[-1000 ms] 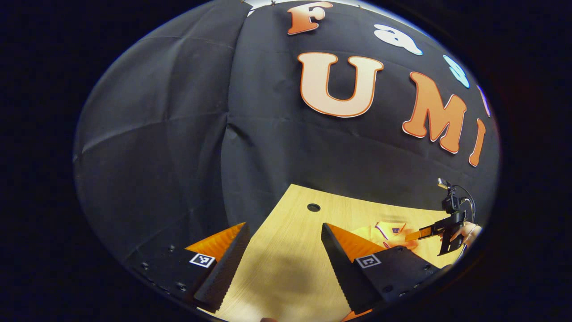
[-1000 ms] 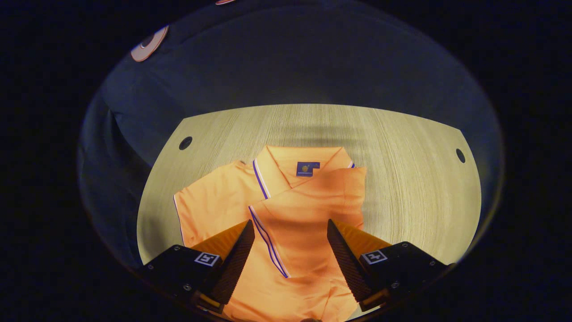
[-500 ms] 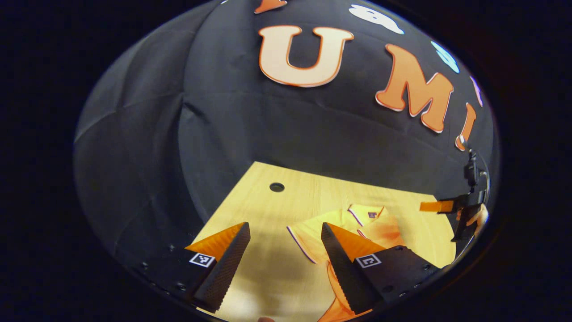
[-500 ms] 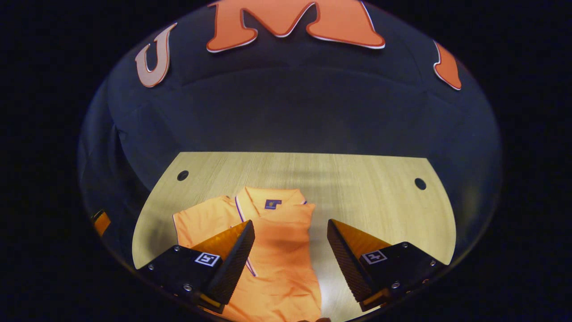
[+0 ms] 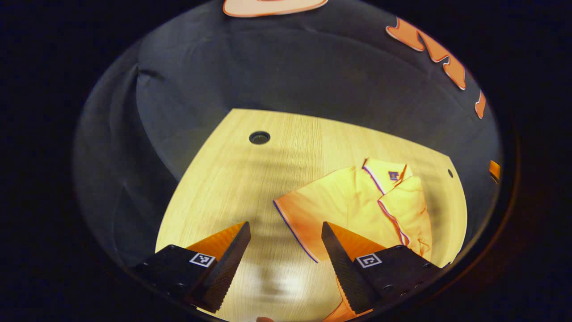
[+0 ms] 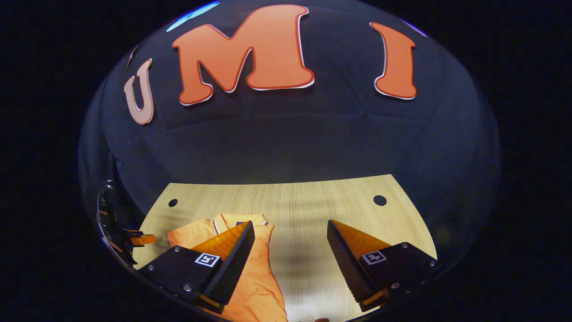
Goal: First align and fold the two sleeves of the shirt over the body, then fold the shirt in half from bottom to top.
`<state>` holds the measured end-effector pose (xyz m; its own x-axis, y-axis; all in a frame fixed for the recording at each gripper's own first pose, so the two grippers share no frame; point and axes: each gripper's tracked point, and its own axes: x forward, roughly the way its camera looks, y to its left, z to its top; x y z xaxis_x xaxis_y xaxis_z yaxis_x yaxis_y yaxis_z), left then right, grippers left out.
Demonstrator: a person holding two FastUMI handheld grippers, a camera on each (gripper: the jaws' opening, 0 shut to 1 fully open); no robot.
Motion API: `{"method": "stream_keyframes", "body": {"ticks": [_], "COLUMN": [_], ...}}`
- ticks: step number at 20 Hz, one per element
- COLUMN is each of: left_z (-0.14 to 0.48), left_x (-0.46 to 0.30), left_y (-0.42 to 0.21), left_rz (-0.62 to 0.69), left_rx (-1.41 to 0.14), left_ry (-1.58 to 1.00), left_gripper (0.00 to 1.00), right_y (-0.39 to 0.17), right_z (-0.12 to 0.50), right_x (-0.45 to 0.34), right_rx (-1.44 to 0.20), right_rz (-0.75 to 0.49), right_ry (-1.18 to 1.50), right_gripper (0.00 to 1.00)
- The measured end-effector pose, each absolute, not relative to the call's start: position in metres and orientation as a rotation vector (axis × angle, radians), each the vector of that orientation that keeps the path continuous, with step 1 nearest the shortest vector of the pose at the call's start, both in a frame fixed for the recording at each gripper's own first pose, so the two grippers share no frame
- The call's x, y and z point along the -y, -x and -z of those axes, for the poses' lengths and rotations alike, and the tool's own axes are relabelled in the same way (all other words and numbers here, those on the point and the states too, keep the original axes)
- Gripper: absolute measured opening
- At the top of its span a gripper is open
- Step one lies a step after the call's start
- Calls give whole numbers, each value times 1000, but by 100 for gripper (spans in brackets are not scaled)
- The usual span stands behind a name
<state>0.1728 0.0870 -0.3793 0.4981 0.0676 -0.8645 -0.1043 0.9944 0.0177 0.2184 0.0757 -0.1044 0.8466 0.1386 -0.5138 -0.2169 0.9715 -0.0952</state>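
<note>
Orange polo shirt [image 5: 357,201] lies flat on the wooden table [image 5: 232,179], collar toward the far edge, hem toward the near edge. In the left gripper view one sleeve already lies folded across the body, its striped cuff running down the chest. The other sleeve [image 5: 308,214] is spread out flat to the left, not yet folded.

Left gripper [image 5: 286,232]: jaws wide apart, holding nothing, hovering above the table. The unfolded sleeve's striped edge lies just ahead of it, between the fingertips and slightly toward the right finger.

Right gripper [image 6: 290,232]: jaws wide apart, empty, held over bare table to the right of the shirt [image 6: 250,277]. In the right gripper view the left gripper [image 6: 140,240] shows small at the far left edge.

Judgement: the step in hand is the second sleeve. The left gripper is the nearer one; the sleeve lies forward and a little right of it, its long axis running out sideways from the shoulder. The coming move likely needs a descent onto the cuff edge, then a carry rightward across the body.
</note>
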Motion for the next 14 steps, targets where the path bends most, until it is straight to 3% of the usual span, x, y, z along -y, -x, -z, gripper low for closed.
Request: {"method": "stream_keyframes", "body": {"ticks": [6, 9, 12, 14], "left_z": [432, 439, 445, 447], "left_x": [-89, -98, -93, -87], "left_y": [-184, -190, -182, -185], "left_rz": [-218, -241, -260, -251], "left_rx": [-1258, -1283, -1329, -1347], "left_ry": [186, 167, 103, 78], "left_gripper": [98, 98, 96, 89], "right_y": [-215, -214, -213, -212], "right_z": [113, 118, 117, 116], "right_x": [-43, -38, -35, -34], "right_rx": [-582, -599, -601, -597], "right_rz": [-173, -174, -170, -170], "right_ry": [122, 112, 91, 85], "right_gripper": [99, 99, 99, 99]}}
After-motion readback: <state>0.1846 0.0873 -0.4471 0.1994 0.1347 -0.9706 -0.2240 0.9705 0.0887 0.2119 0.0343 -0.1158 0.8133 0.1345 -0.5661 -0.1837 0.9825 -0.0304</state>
